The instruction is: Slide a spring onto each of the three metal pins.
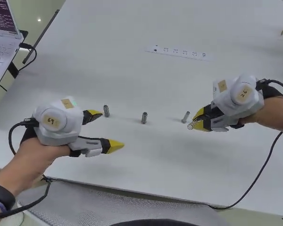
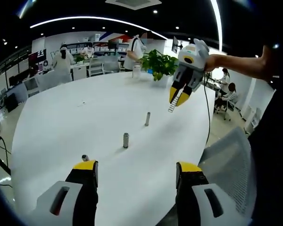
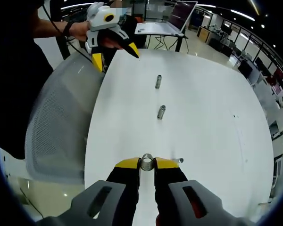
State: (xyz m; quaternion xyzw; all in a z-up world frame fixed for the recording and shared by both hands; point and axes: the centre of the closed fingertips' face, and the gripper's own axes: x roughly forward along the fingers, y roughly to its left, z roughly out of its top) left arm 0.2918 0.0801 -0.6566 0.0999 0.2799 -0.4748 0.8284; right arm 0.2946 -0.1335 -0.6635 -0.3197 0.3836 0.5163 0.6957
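Note:
Three short metal pins stand in a row on the white table (image 1: 132, 70). The left pin (image 1: 106, 111) and the middle pin (image 1: 144, 117) each carry a coiled spring. The right pin (image 1: 186, 117) is bare. My right gripper (image 1: 197, 121) is shut on a small spring (image 1: 193, 124) and hovers just right of the bare pin (image 3: 179, 160), with the spring (image 3: 147, 162) pinched between its yellow tips. My left gripper (image 1: 105, 130) is open and empty, near the left pin (image 2: 85, 157). The right gripper (image 2: 178, 98) hangs above the far bare pin (image 2: 147, 118).
A white power strip (image 1: 179, 52) lies further back on the table. A laptop (image 1: 0, 28) sits on a stand at the far left. A grey mesh chair (image 1: 85, 207) is at the near edge. Black cables (image 1: 269, 160) trail from both grippers.

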